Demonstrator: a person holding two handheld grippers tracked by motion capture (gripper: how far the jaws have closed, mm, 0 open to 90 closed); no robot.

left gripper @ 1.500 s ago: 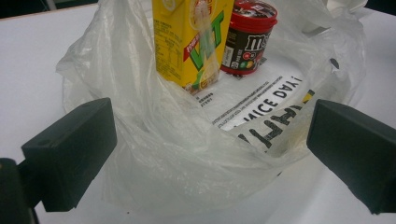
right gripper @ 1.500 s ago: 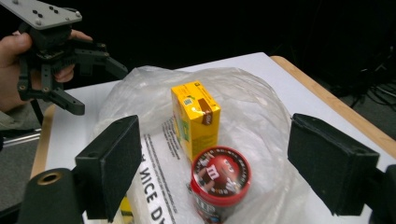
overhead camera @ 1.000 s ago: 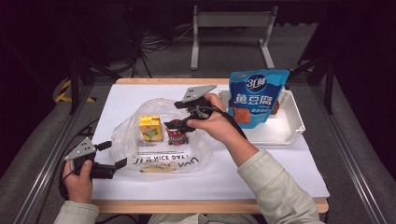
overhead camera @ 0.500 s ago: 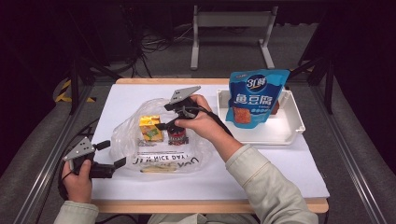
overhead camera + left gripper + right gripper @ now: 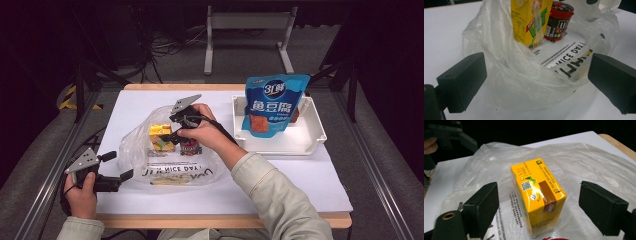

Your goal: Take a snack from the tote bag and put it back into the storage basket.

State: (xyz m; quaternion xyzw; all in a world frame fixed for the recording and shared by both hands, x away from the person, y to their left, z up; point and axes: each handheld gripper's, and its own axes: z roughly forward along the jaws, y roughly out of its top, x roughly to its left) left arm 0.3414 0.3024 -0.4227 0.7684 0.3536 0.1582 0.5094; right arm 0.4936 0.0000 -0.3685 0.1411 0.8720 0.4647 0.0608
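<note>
this looks like a lab or recording studio rather than a home. the surface (image 5: 320, 180) is a plain wooden-edged top covered in white sheet, framed by metal rails (image 5: 45, 185) on both sides. behind it the room is dark, with black drapes, a tangle of cables (image 5: 165, 47) on the grey floor, a metal stand (image 5: 247, 35) and yellow-black hazard tape (image 5: 67, 97) at the left.

A white table (image 5: 310, 175) is standing with a wooden edge. A clear plastic bag (image 5: 135, 150) is lying on it at the left. A white tray (image 5: 305, 145) is sitting on it at the right, well apart from the bag.
</note>
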